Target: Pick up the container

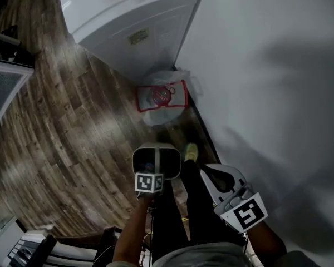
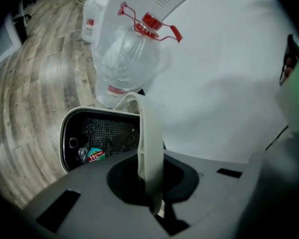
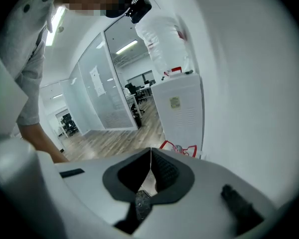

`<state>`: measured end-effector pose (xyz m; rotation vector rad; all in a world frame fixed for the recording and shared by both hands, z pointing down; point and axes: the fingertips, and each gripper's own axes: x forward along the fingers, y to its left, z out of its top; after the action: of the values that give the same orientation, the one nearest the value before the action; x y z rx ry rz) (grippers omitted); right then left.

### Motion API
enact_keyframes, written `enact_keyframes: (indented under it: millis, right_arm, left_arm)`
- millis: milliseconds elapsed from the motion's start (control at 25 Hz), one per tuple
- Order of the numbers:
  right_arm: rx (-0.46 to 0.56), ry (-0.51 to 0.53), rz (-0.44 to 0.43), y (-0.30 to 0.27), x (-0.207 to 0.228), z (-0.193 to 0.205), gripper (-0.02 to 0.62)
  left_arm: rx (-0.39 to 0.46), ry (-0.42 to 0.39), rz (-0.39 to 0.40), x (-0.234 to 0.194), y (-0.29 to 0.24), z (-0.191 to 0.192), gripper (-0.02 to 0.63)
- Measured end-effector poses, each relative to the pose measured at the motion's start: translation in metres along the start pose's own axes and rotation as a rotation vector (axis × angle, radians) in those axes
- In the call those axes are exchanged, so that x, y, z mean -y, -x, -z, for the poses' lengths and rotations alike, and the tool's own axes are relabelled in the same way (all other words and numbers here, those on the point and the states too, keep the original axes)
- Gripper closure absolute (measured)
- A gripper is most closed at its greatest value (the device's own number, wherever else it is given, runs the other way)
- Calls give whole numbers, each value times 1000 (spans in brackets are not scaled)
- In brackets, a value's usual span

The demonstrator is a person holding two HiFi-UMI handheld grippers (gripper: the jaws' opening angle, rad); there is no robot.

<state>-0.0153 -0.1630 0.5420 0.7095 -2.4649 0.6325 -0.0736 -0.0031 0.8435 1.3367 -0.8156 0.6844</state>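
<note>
The container (image 1: pixel 156 161) is a small bin with a beige rim and a dark mesh inside. It hangs over the wooden floor in front of the person's legs. My left gripper (image 1: pixel 150 182) is shut on its thin beige handle (image 2: pixel 150 133), which rises between the jaws in the left gripper view. Past the handle the bin's opening (image 2: pixel 97 133) shows a crumpled wrapper inside. My right gripper (image 1: pixel 234 196) is held to the right beside the wall, away from the bin. Its jaws (image 3: pixel 150 166) are shut with nothing between them.
A clear water jug (image 1: pixel 162 98) with a red handle stands on the floor by the wall (image 1: pixel 267 65), just beyond the bin. A white cabinet (image 1: pixel 133 21) stands behind it. A second jug (image 2: pixel 92 19) stands farther off. The person's shoe (image 1: pixel 191 152) is near the jug.
</note>
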Motion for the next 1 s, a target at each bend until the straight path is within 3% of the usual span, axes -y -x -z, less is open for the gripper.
enact_keyframes:
  millis: [280, 560, 760, 1000]
  right_arm:
    - [88, 83, 56, 62, -15, -86, 571]
    - [182, 146, 171, 129, -10, -149, 571]
    - [233, 178, 237, 176, -10, -174, 571]
    - [303, 171, 292, 224, -15, -197, 571]
  left_arm:
    - [120, 155, 31, 28, 116, -3, 591]
    - [195, 177, 66, 64, 196, 3, 591]
    - [221, 179, 75, 81, 229, -1, 591]
    - [275, 246, 112, 99, 263, 1, 591]
